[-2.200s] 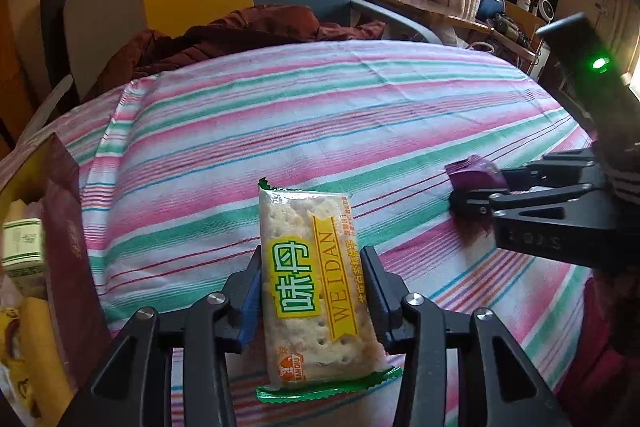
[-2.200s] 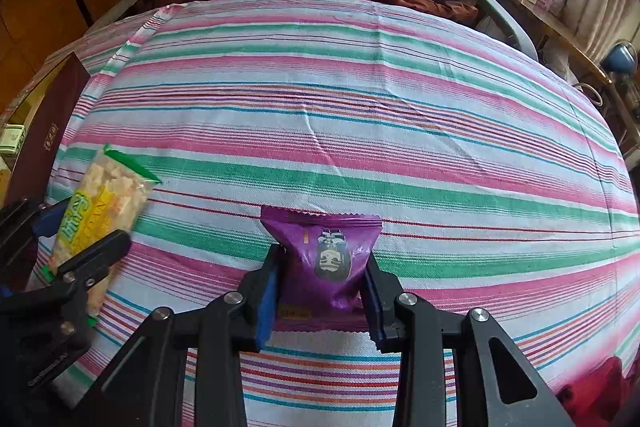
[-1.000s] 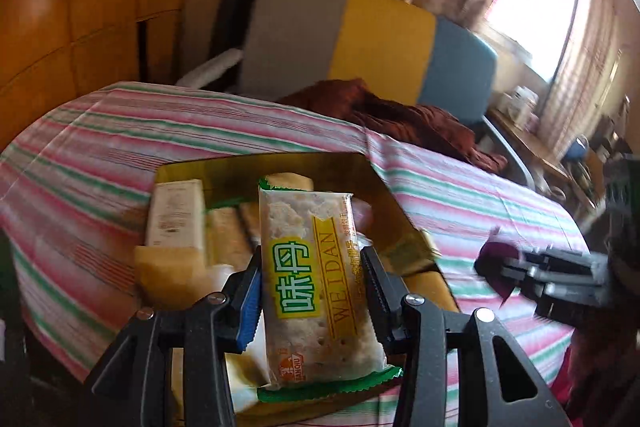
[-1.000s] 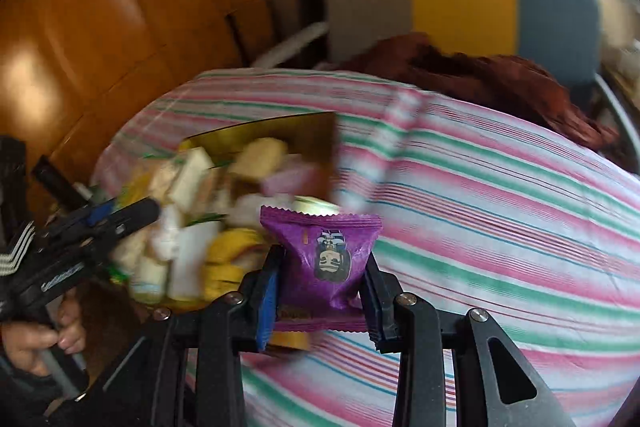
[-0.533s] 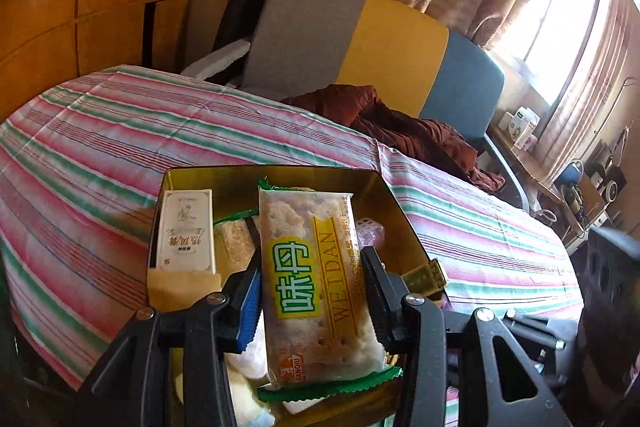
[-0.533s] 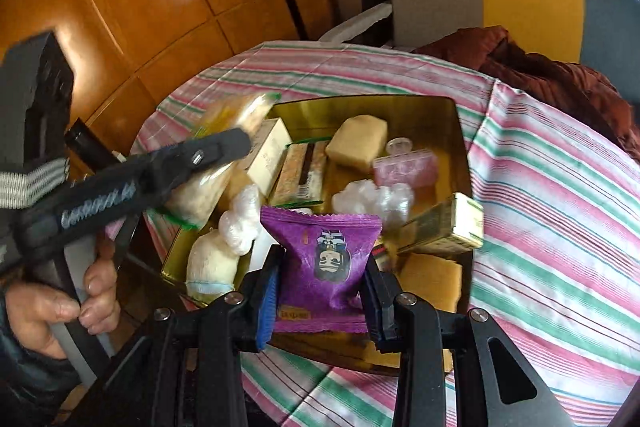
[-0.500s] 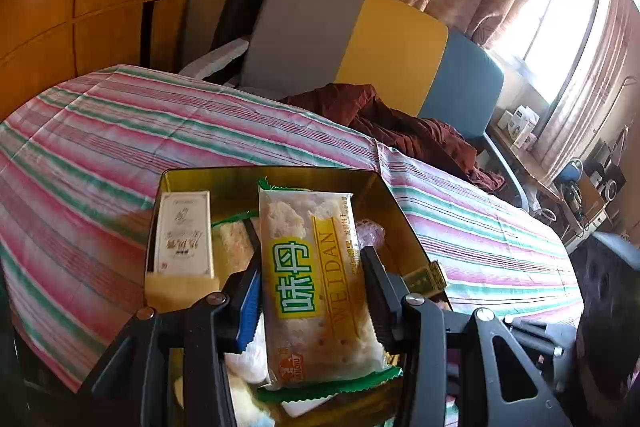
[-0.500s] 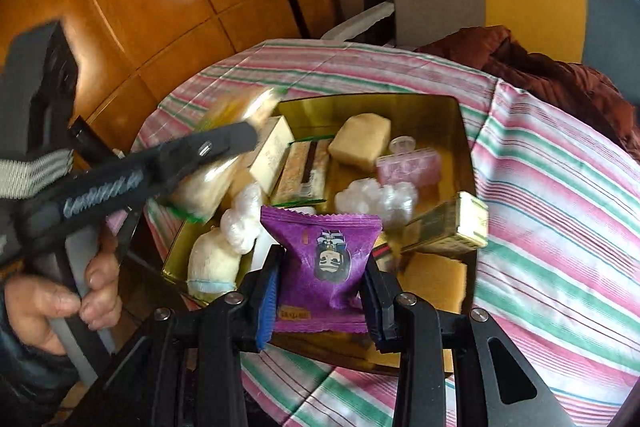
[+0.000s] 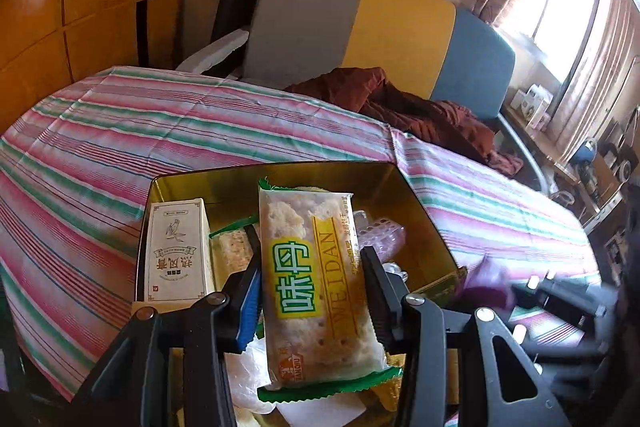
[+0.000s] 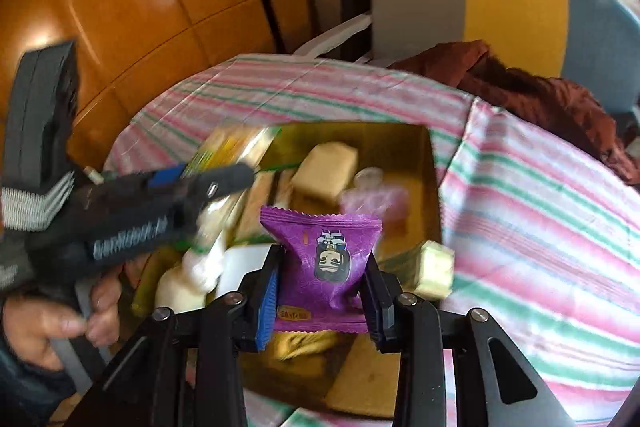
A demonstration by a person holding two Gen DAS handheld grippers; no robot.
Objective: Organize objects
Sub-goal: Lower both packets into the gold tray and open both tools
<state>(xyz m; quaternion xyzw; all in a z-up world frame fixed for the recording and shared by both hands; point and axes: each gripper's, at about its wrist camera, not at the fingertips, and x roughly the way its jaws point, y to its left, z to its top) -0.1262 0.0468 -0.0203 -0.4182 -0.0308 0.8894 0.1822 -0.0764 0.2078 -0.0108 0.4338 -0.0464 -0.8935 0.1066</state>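
Note:
My left gripper (image 9: pixel 310 291) is shut on a cracker packet (image 9: pixel 314 279) with a yellow-green label, held over the gold tin box (image 9: pixel 276 173). The box holds a white carton (image 9: pixel 178 251), another cracker packet and several wrapped snacks. My right gripper (image 10: pixel 322 275) is shut on a purple snack packet (image 10: pixel 324 259), held above the near side of the same box (image 10: pixel 434 179). The left gripper (image 10: pixel 172 195) shows blurred at the left in the right wrist view. The right gripper (image 9: pixel 560 303) shows blurred at the right in the left wrist view.
The box sits on a table with a striped pink and green cloth (image 9: pixel 120 131). A chair with a grey, yellow and blue back (image 9: pixel 360 27) stands behind it, with a dark red garment (image 9: pixel 404 103) on it. Wooden panels (image 10: pixel 140 7) line the left wall.
Both grippers carried their packets from the bare cloth to over the tin box. In the last half second both have moved closer over the box.

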